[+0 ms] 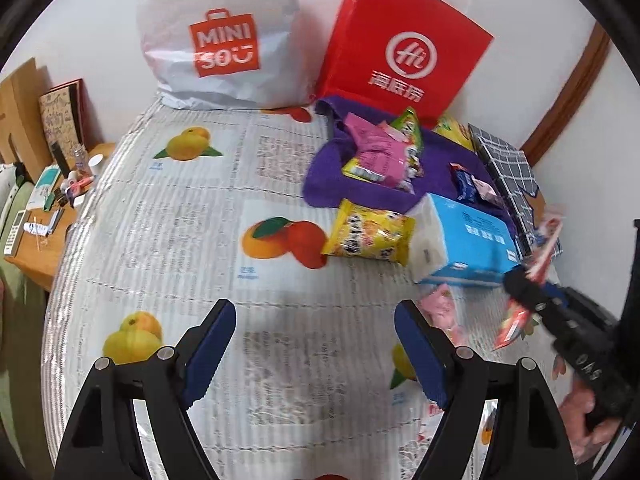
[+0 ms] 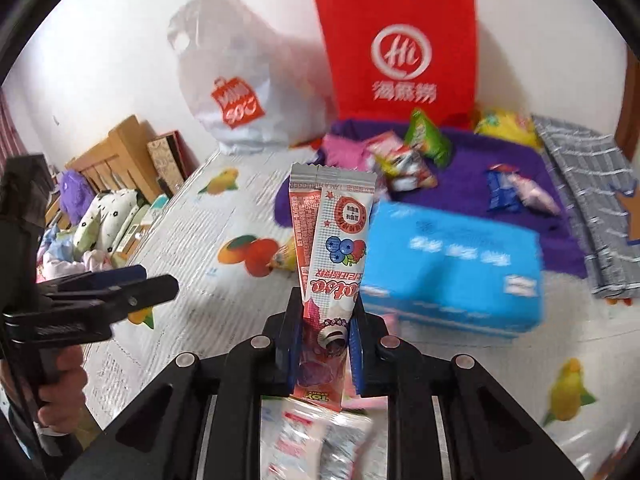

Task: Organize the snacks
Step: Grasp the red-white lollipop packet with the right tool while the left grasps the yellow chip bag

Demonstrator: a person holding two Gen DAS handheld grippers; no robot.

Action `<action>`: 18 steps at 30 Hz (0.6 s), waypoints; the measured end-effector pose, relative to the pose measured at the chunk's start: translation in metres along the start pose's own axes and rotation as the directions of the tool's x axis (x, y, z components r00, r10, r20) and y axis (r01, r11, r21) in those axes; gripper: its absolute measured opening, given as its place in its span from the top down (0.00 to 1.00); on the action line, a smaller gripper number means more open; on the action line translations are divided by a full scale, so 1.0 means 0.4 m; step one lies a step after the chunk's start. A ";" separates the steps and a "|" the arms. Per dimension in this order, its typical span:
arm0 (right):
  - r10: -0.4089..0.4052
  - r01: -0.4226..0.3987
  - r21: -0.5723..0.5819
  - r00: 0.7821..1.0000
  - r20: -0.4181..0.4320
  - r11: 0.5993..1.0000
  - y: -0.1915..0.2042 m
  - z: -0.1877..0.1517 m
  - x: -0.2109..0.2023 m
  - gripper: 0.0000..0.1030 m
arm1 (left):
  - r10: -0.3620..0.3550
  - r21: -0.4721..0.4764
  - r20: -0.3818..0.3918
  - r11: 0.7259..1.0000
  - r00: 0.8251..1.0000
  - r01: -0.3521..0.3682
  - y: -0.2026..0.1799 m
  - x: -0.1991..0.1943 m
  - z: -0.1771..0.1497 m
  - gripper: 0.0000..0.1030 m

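My right gripper (image 2: 326, 308) is shut on a long white-and-red berry snack stick (image 2: 340, 232), which stands upright between its blue pads, lifted off the table. Below it lie more pink-and-white packets (image 2: 320, 436). In the left wrist view that gripper (image 1: 532, 292) and its blurred stick (image 1: 546, 236) show at the right. My left gripper (image 1: 316, 312) hangs open over the fruit-print tablecloth (image 1: 180, 220) with nothing between its fingers. A purple cloth tray (image 1: 440, 152) at the back right holds several snack packets. A yellow snack bag (image 1: 368, 236) lies in front of it.
A blue tissue pack (image 1: 468, 240) lies beside the yellow bag. A grey checked box (image 1: 508, 168) stands right of the tray. A white shopping bag (image 1: 220, 40) and a red one (image 1: 404, 48) lean on the back wall. A cluttered wooden side table (image 1: 44, 216) is left.
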State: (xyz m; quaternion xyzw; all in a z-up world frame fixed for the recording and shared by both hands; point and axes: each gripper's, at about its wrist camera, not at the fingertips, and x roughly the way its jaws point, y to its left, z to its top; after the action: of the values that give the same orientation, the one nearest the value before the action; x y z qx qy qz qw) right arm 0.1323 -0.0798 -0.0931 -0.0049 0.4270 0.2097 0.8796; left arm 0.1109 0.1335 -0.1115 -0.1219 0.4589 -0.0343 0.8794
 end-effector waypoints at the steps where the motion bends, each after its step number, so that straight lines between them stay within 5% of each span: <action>1: -0.012 0.012 0.001 1.000 0.002 1.000 -0.016 -0.003 -0.018 0.80 | -0.002 0.006 -0.001 1.000 1.000 0.002 -0.012 0.001 -0.002 0.22; 10: -0.181 0.183 0.022 0.981 -0.069 0.983 -0.207 -0.119 -0.074 0.80 | -0.014 0.012 -0.029 1.000 0.999 0.015 -0.114 0.072 0.001 0.22; 18: -0.169 0.181 0.092 0.978 -0.126 0.979 -0.306 -0.190 -0.028 0.80 | 0.017 0.054 -0.013 0.998 1.000 -0.016 -0.164 0.125 0.047 0.21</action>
State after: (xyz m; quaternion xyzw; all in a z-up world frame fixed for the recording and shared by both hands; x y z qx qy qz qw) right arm 0.1149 -0.2096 -0.1537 -0.0093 0.4863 0.1084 0.8670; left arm 0.1584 0.0646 -0.1252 -0.0943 0.4645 -0.0403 0.8796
